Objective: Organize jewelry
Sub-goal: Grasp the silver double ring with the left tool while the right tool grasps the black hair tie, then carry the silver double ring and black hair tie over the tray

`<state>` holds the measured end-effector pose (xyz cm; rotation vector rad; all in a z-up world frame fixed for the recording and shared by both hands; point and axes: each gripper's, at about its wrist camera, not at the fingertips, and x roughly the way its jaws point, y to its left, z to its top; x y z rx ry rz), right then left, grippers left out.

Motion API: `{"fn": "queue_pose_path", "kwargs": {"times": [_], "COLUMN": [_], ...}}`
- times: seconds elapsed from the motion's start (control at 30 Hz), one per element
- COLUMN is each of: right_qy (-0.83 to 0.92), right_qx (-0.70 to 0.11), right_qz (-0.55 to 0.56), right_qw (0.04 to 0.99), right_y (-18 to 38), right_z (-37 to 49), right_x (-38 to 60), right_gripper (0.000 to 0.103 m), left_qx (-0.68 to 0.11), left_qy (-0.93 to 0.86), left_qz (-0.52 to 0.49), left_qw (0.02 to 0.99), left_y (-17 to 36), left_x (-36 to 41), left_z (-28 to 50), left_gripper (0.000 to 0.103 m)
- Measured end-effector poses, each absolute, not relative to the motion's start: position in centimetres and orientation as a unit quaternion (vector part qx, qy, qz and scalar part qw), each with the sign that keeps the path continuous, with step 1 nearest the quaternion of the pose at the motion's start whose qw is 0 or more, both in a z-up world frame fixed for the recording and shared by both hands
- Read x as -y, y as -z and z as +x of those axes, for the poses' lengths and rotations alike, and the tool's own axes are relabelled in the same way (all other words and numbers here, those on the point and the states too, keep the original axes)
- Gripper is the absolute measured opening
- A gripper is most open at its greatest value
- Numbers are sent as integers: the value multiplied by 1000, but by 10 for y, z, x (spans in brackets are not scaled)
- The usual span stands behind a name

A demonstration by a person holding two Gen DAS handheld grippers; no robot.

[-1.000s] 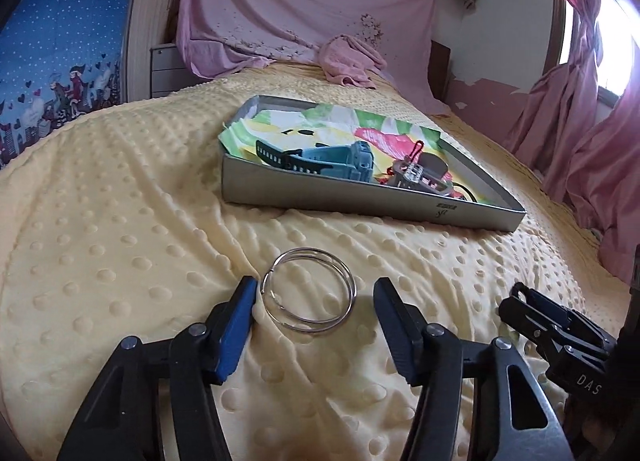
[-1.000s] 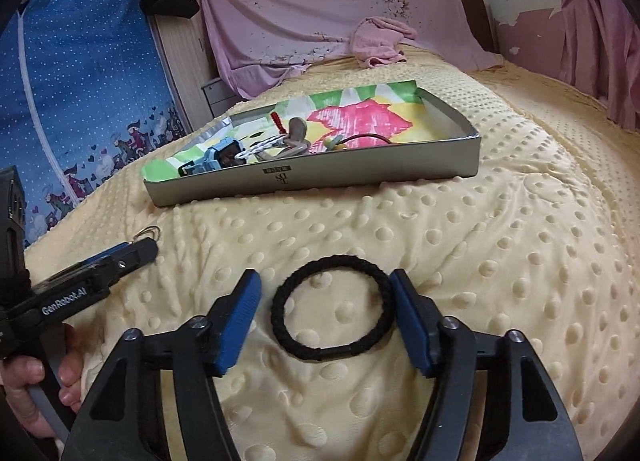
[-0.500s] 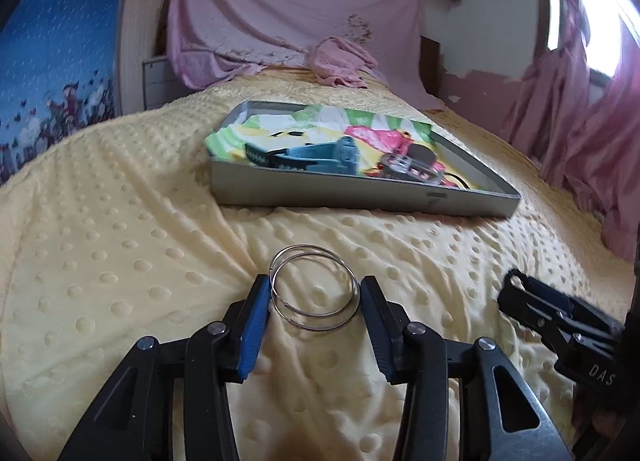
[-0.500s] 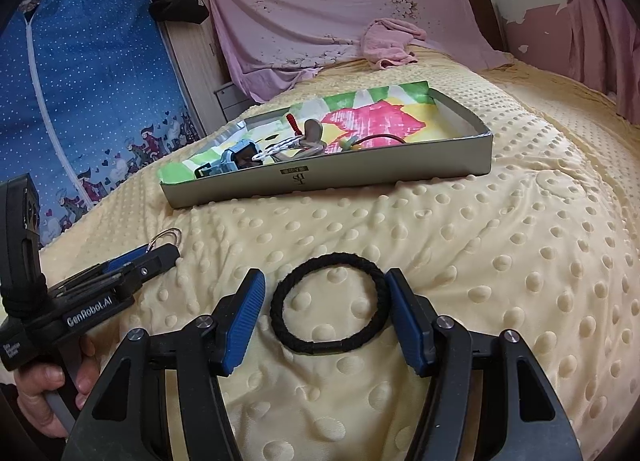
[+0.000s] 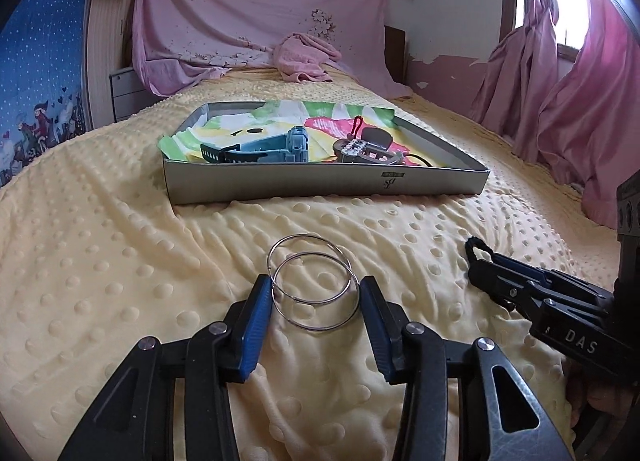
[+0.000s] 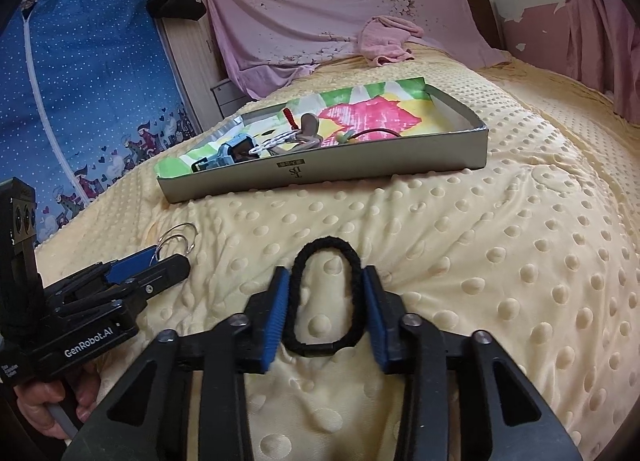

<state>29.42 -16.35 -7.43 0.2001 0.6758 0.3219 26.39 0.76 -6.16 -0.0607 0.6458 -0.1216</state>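
My left gripper (image 5: 316, 301) has just been closing, and its pads now pinch the pair of silver rings (image 5: 314, 287) lying on the yellow blanket (image 5: 120, 261). My right gripper (image 6: 325, 303) has just been closing too, squeezing the black hair band (image 6: 325, 297) into a narrow oval. The grey tray (image 6: 360, 169) sits farther up the bed, holding a blue watch (image 5: 276, 145) and other trinkets.
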Motion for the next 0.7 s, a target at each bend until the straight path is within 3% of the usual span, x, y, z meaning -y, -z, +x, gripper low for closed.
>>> {"fn": "queue_pose_path", "kwargs": {"times": [0.13, 0.27, 0.7], "right_qy": [-160, -169, -187], "right_qx": [-318, -312, -281], "right_qz": [95, 87, 95], "right_qw": [930, 931, 937], "right_y": [72, 70, 50], "right_z": [291, 288, 288], "right_x": [163, 161, 166], "right_gripper": [13, 7, 6], "left_qx": [-313, -306, -287], "left_qy": [69, 100, 106], "left_qz": [-29, -36, -49], "left_qw": [947, 946, 951], "left_y": [59, 53, 24], "left_x": [-6, -3, -1], "left_z": [262, 258, 265], "left_gripper": [42, 42, 42]}}
